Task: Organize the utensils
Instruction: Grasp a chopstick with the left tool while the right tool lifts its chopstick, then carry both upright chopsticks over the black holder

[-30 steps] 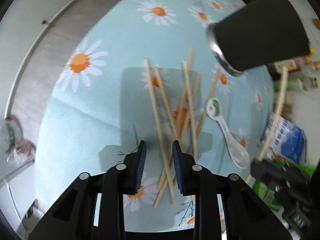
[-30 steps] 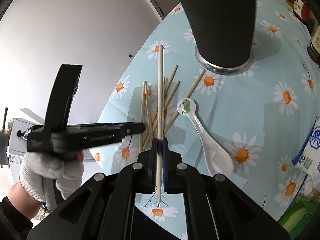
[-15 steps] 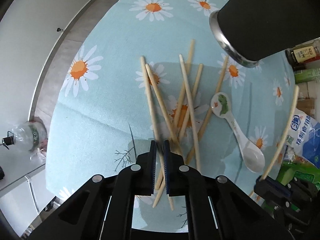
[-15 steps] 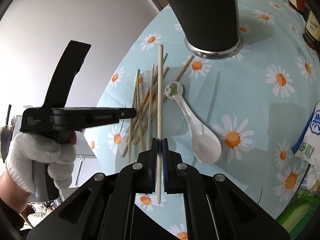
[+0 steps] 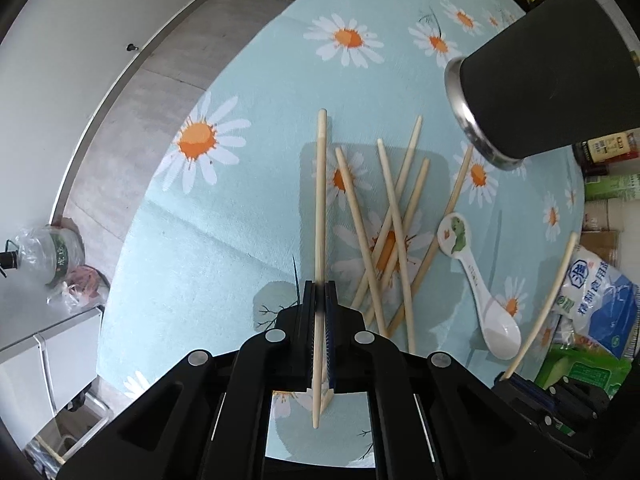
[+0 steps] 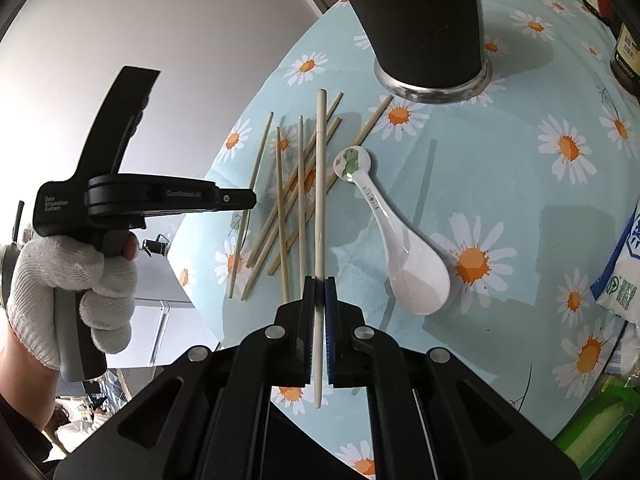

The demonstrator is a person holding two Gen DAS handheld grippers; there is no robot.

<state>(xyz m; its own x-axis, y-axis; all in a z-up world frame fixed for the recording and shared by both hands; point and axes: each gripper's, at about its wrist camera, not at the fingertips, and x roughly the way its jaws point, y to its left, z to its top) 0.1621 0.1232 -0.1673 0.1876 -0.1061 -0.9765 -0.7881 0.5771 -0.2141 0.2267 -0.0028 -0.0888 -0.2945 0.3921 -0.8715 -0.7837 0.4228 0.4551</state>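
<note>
Both chopsticks (image 5: 320,216) near tablecloth (image 5: 224,240) edge

Daisy-print table (image 5: 224,240): loose chopsticks (image 5: 394,236), spoon (image 5: 478,286), black cup (image 5: 548,76).

We note: left hand (image 6: 72,280) in white knit glove; our grippers black, blue ribbed pads (image 6: 330,312), silver screws (image 6: 275,332).

Bare cloth (image 5: 224,240) left of the sticks (image 5: 390,232), room to pass. Spoon (image 5: 480,292) close on the right, tall black cup (image 5: 552,76) behind, bags (image 5: 600,292) at the edge.
</note>
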